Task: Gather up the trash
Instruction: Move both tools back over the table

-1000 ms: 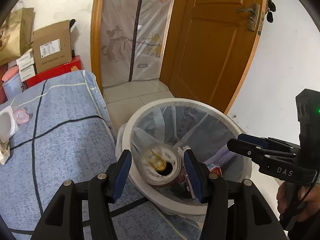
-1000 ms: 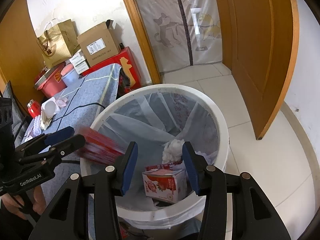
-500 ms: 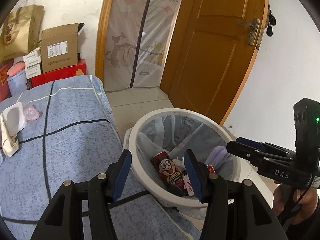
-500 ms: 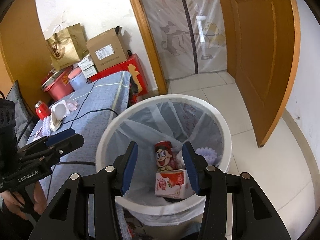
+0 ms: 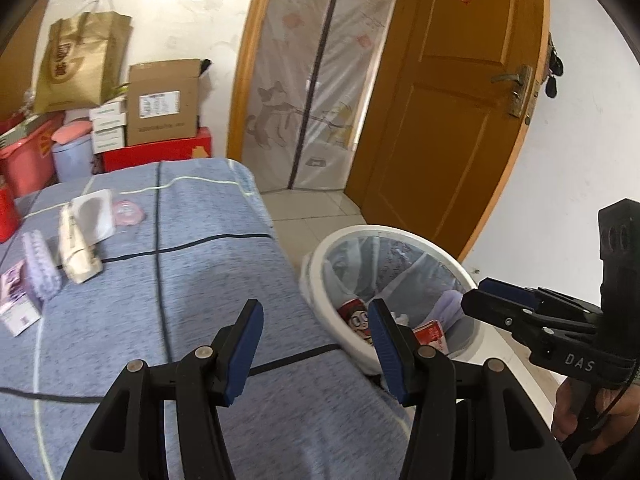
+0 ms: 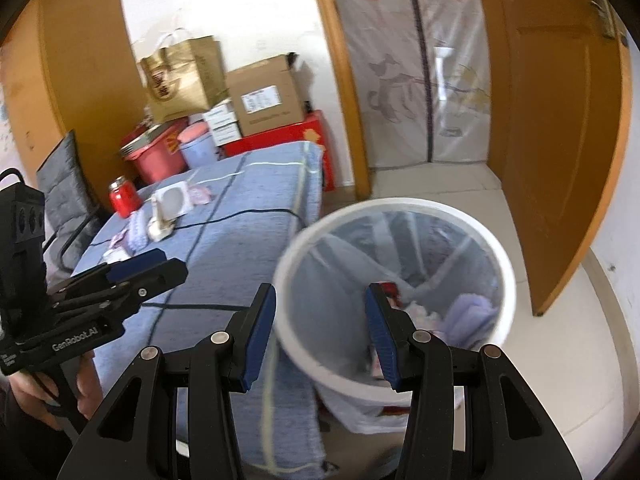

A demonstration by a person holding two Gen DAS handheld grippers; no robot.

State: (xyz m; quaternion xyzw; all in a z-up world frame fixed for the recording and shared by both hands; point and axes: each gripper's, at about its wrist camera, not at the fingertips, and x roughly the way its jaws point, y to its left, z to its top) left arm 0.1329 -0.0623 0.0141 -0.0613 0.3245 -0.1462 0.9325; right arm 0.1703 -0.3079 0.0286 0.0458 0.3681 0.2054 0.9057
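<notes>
The bin (image 5: 404, 240), white and lined with a clear bag, stands on the tiled floor (image 6: 560, 344) just beside the end of the bench (image 5: 200, 280). Inside it lie a red can (image 5: 356, 316) with a cartoon face, a red-and-white carton (image 5: 430, 330) and a pale purple wad (image 6: 472, 312); the can and carton sit against the near wall.

Left tongs (image 5: 316, 340): jaws apart, nothing between the blue pads, held over the bench edge next to the bin. Right tongs (image 6: 320, 328): jaws apart and empty, held over the near rim of the bin; a hand (image 5: 588, 412) grips their handle at the lower right of the left view.

On the blue checked cloth of the bench, well apart from the bin, lie a white tray (image 5: 94, 216), a pink lid (image 5: 128, 212), a cream tube (image 5: 76, 248), a lilac knobbed piece (image 5: 40, 264) and a small pink-and-white box (image 5: 16, 300). A red jar (image 6: 122, 196) stands at the far left corner. A black cable (image 6: 224, 216) crosses the cloth.

Behind the bench, against the wall, are stacked a red box (image 5: 160, 152), a cardboard box (image 5: 164, 100), a gold paper bag (image 5: 80, 64) and a red tub (image 6: 154, 156). To the right a wooden door (image 5: 448, 112) stands open beside a curtain (image 5: 312, 80) printed with cats.
</notes>
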